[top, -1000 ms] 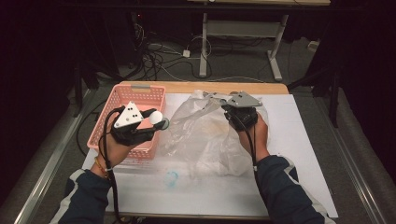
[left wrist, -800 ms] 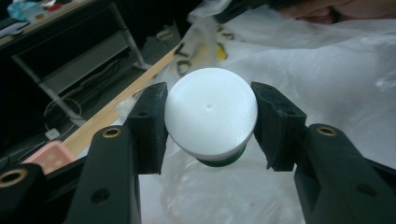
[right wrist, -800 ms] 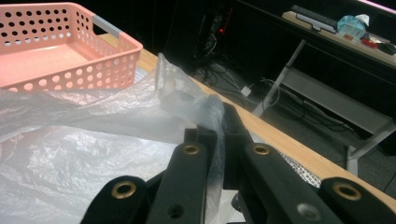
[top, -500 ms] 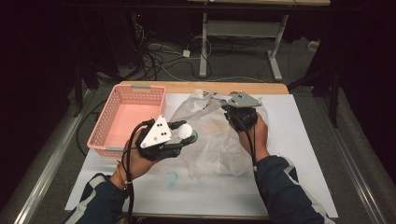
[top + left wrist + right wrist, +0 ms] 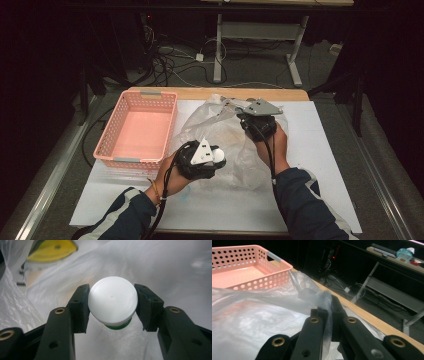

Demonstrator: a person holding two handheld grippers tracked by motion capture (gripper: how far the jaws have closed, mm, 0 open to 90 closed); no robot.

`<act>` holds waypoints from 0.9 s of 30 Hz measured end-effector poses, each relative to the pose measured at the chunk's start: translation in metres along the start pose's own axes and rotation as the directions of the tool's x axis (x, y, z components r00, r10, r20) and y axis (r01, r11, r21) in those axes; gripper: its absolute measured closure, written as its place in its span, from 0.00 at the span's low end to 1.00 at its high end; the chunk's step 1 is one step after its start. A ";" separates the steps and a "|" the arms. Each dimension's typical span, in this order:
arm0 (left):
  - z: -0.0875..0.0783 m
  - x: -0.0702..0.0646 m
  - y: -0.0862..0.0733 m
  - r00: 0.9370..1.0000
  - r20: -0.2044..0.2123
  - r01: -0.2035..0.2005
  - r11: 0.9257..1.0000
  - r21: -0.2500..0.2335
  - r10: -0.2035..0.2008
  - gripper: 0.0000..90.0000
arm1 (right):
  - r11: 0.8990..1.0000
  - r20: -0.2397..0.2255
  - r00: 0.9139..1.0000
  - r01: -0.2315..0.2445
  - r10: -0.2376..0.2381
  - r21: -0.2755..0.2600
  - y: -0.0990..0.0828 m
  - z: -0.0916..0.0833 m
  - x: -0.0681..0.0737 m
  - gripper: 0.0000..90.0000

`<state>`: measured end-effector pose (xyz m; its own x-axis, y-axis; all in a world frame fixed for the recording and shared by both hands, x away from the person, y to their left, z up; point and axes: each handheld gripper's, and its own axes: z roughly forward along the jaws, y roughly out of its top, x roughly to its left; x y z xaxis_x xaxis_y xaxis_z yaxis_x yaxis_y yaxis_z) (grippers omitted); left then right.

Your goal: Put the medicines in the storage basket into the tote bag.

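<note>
- Landmark: clear plastic bag (image 5: 225, 140), thin crinkled film, glossy and translucent, lying rumpled on the white sheet (image 5: 325, 165) that covers the table (image 5: 200, 93).
- White cap (image 5: 113, 299): round, smooth, slightly domed, with a small moulding dimple at its centre; a green ring is seen under its rim. Whatever body lies below the cap is hidden, so it cannot be told.
- Left tongs (image 5: 112, 306): black, matte, with brass-coloured screw inserts; clamped on the white cap from both sides. In the high view the left tongs (image 5: 212, 159) are held at the bag's near-left edge, the cap over the film.
- Right tongs (image 5: 327, 305): closed tight on a pinched fold of the bag's film, at the bag's far-right rim beside the table's wooden edge. In the high view the right tongs (image 5: 239, 112) carry a grey three-cornered plate.
- Pink basket (image 5: 137, 130): rigid plastic, rectangular, walls perforated with round holes, grey grips at both short ends; left of the bag, just beside it.
- A yellow flat shape (image 5: 51, 250) is seen through the film, blurred; not identifiable.
- No readable writing or brand anywhere.
- Room behind the bag: dark, cables on the floor (image 5: 170, 55), a grey metal frame (image 5: 255, 32).
</note>
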<state>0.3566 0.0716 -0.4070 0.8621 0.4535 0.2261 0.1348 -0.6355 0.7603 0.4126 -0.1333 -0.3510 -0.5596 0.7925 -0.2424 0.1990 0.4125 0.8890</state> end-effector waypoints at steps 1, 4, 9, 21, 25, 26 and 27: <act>0.005 0.002 -0.001 1.000 -0.003 0.006 1.000 0.006 -0.006 0.53 | 1.000 -0.010 1.000 -0.003 0.003 -0.001 0.000 0.000 0.001 1.00; 0.017 0.006 -0.004 1.000 -0.012 0.013 0.999 0.030 -0.012 0.53 | 1.000 -0.030 1.000 0.001 -0.001 0.000 0.000 0.000 0.004 1.00; 0.035 0.009 -0.009 0.999 -0.025 0.023 0.998 0.060 -0.021 0.53 | 1.000 -0.063 0.998 0.005 -0.004 0.007 -0.002 0.000 0.005 1.00; 0.048 0.017 -0.016 0.998 -0.020 0.064 0.997 0.048 -0.063 0.46 | 1.000 -0.091 0.996 0.013 -0.012 0.015 -0.011 -0.001 0.002 1.00; 0.034 0.015 -0.012 0.998 -0.021 0.052 0.999 0.010 -0.052 0.41 | 1.000 -0.091 0.996 0.009 -0.008 0.015 -0.012 -0.002 0.000 1.00; 0.029 0.014 -0.011 0.999 -0.020 0.042 0.999 0.005 -0.042 0.41 | 1.000 -0.090 0.996 0.006 -0.005 0.014 -0.012 -0.002 0.000 1.00; 0.024 0.013 -0.010 0.999 -0.018 0.036 0.999 -0.005 -0.036 0.40 | 1.000 -0.089 0.996 0.008 -0.007 0.015 -0.012 -0.002 0.000 1.00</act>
<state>0.3779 0.0684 -0.4262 0.8479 0.4871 0.2094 0.1633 -0.6157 0.7708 0.4085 -0.1397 -0.3609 -0.6304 0.7465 -0.2129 0.2064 0.4256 0.8810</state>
